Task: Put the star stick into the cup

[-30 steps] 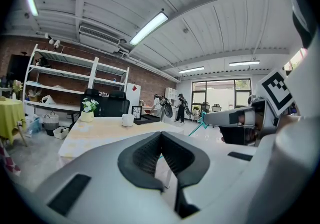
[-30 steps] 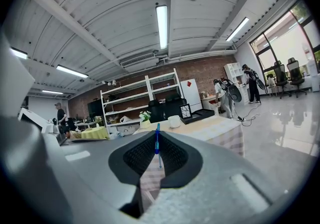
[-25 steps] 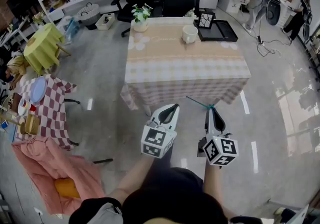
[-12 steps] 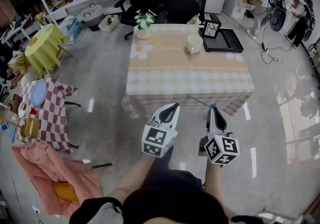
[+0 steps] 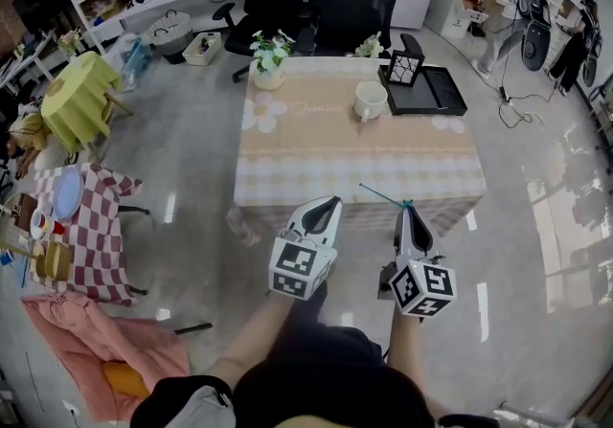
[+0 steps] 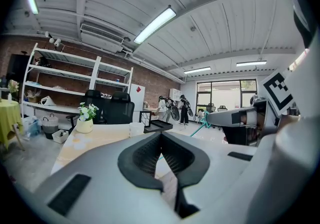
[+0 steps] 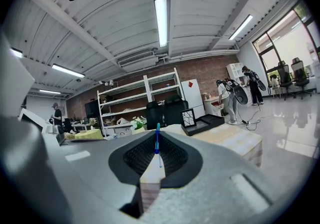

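Apparently slim teal star stick (image 5: 381, 193), pinched by right gripper (image 5: 407, 210)

Cloth-covered table (image 5: 354, 153), white cup (image 5: 368, 101), flower pot (image 5: 269, 72), black tray (image 5: 439, 91) at far edge

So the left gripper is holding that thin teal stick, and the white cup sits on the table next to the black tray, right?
Not quite: the right gripper holds the teal stick, not the left gripper. The right gripper view shows it pinched between that gripper's jaws. The white cup does sit on the table beside the black tray.
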